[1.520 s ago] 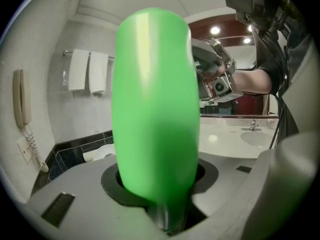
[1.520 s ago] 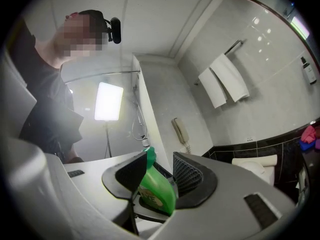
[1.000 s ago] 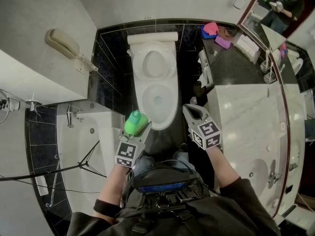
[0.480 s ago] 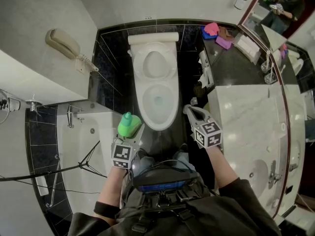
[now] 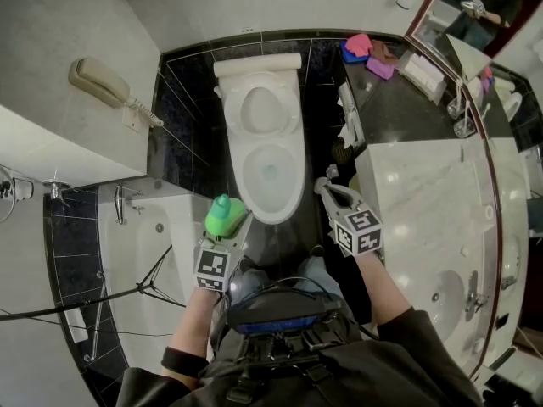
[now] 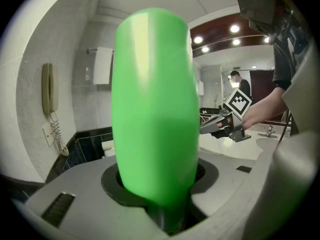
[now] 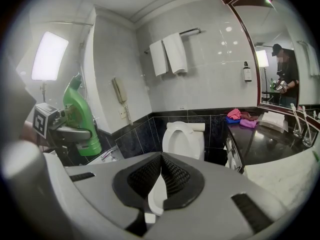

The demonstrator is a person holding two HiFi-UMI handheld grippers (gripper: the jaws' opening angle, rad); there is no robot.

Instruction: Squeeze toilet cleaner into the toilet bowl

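Note:
The white toilet stands open against the black tiled wall, with a little water in its bowl. My left gripper is shut on a green toilet cleaner bottle, held upright just left of the bowl's front rim. That bottle fills the left gripper view. My right gripper hovers right of the bowl's front, shut and empty. In the right gripper view its jaws meet in front of the toilet, and the bottle shows at the left.
A wall phone hangs at the left above a white bathtub. A marble counter with a sink runs along the right. Pink and purple cloths lie on the dark shelf. Towels hang on the wall. A black cable crosses the tub.
My left gripper has drawn the green bottle back from the bowl's rim, to the left and toward me. The right gripper has barely moved.

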